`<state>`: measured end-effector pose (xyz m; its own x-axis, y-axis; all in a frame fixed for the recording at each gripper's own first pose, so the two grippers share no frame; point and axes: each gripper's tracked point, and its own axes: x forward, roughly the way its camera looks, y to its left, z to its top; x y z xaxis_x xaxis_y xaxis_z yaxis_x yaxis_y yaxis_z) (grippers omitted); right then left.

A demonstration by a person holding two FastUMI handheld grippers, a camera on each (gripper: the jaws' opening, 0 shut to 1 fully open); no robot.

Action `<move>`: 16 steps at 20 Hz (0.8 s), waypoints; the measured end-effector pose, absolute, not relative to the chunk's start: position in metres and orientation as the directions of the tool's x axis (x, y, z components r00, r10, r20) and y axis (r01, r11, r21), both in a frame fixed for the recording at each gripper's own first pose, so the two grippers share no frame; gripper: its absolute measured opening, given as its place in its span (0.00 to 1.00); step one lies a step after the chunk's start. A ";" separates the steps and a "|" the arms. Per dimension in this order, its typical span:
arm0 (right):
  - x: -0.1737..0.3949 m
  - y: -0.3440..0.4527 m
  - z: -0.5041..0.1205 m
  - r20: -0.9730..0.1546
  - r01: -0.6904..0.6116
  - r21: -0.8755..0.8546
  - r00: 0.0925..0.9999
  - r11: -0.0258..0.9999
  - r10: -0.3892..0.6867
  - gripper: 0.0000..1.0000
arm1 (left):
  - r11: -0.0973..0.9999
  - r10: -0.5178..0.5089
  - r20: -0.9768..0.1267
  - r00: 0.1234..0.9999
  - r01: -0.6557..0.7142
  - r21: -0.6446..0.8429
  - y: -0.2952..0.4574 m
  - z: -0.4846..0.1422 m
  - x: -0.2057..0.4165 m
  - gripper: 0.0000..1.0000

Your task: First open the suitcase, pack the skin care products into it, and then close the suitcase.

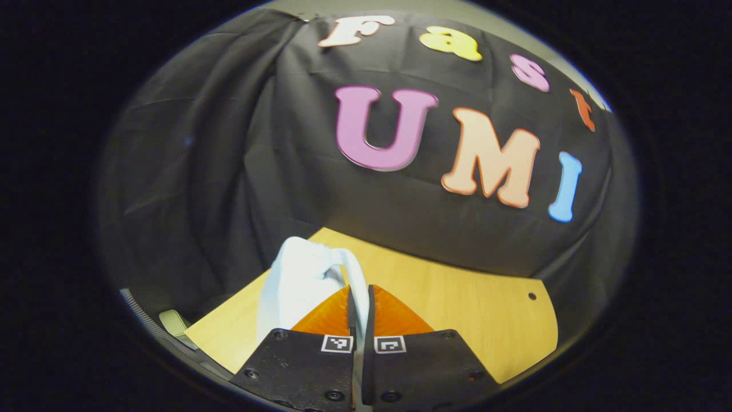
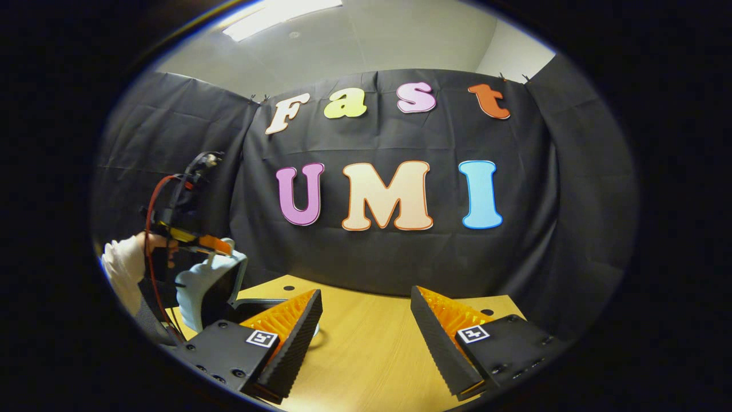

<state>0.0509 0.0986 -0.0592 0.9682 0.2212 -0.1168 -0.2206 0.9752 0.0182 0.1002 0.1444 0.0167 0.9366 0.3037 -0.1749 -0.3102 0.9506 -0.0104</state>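
Dim booth, bright ceiling light (image 2: 280, 14), heavy fisheye edge warping.

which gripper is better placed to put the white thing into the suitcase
Left, probably: the left gripper is shut on the white item, while the right gripper is open and holds nothing over the table.

We count two tongs: the left tongs (image 1: 358, 297) and the right tongs (image 2: 366, 312), one white cloth-like item (image 1: 303, 280), one wooden desk (image 1: 457, 303), one gloved hand (image 2: 123, 263)
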 end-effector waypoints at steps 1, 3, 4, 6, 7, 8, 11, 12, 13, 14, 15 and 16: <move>0.051 0.096 -0.057 -0.113 -0.215 0.017 0.970 0.976 0.216 0.98 | 0.959 0.279 -0.203 0.939 -0.284 0.001 0.129 0.002 0.118 0.02; 0.049 0.090 -0.056 -0.113 -0.200 0.015 0.973 0.980 0.200 0.98 | 0.966 0.256 -0.265 0.930 -0.252 0.050 0.107 -0.034 0.151 0.00; 0.048 0.085 -0.055 -0.115 -0.190 0.012 0.975 0.982 0.190 0.98 | 0.967 0.255 -0.284 0.924 -0.241 0.081 0.099 -0.052 0.165 0.00; 0.044 0.071 -0.052 -0.115 -0.159 -0.006 0.981 0.987 0.158 0.98 | 0.969 0.247 -0.341 0.907 -0.227 0.100 0.084 -0.090 0.181 0.00; 0.043 0.063 -0.051 -0.114 -0.137 -0.016 0.984 0.990 0.134 0.98 | 0.969 0.247 -0.372 0.895 -0.220 0.113 0.078 -0.107 0.187 0.00; 0.039 0.054 -0.051 -0.116 -0.116 -0.021 0.987 0.993 0.113 0.97 | 0.968 0.249 -0.395 0.884 -0.214 0.132 0.075 -0.125 0.191 0.00; 0.028 0.032 -0.052 -0.120 -0.057 -0.017 0.991 0.998 0.055 0.98 | 0.960 0.275 -0.395 0.877 -0.225 0.168 0.078 -0.148 0.205 0.02; 0.026 0.026 -0.054 -0.126 -0.041 -0.016 0.991 0.999 0.039 0.97 | 0.958 0.277 -0.409 0.869 -0.218 0.186 0.074 -0.162 0.205 0.02; 0.023 0.021 -0.056 -0.133 -0.026 -0.018 0.991 0.999 0.023 0.97 | 0.957 0.275 -0.428 0.861 -0.203 0.207 0.069 -0.177 0.205 0.01; 0.021 0.015 -0.057 -0.134 -0.013 -0.023 0.991 1.000 0.010 0.98 | 0.948 0.288 -0.429 0.856 -0.191 0.255 0.068 -0.183 0.205 0.07; 0.019 0.011 -0.054 -0.128 -0.004 -0.027 0.992 1.000 0.000 0.98 | 0.937 0.304 -0.416 0.857 -0.189 0.296 0.069 -0.186 0.203 0.11; 0.018 0.009 -0.055 -0.126 0.000 -0.029 0.992 1.000 -0.004 0.98 | 0.932 0.308 -0.405 0.861 -0.187 0.311 0.069 -0.184 0.203 0.13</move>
